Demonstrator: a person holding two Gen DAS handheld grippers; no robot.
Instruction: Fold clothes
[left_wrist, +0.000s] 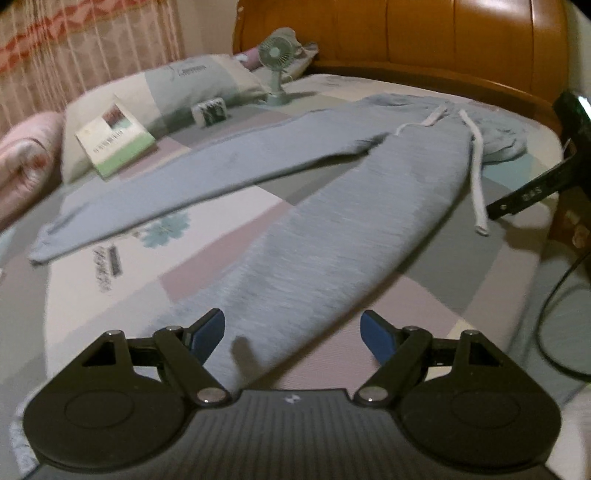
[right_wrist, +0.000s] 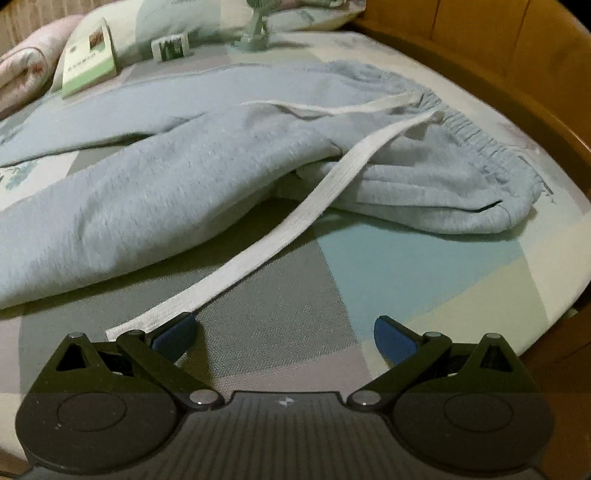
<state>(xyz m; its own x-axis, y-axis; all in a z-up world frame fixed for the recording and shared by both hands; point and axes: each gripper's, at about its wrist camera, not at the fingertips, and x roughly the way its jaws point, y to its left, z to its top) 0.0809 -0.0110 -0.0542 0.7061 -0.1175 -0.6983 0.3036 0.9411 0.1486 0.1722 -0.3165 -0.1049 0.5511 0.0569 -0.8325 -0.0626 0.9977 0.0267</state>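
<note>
Light grey-blue sweatpants (left_wrist: 314, 240) lie spread on the patchwork bedsheet (left_wrist: 424, 302), legs apart in a V. My left gripper (left_wrist: 292, 321) is open just above the cuff end of the nearer leg, which runs between the blue pads without touching them. In the right wrist view the pants' waist end (right_wrist: 461, 177) lies bunched and folded over, and a white drawstring (right_wrist: 258, 251) trails toward me. My right gripper (right_wrist: 284, 325) is open over bare sheet, its left fingertip (right_wrist: 177, 332) lying over the drawstring's end. Neither gripper holds anything.
A small green fan (left_wrist: 275, 62), a pillow (left_wrist: 192, 81), a green-and-white box (left_wrist: 114, 140) and a pink quilt (left_wrist: 26, 147) sit at the far side. A wooden bed frame (left_wrist: 424, 33) borders the mattress. A black cable (left_wrist: 554, 314) loops at the right edge.
</note>
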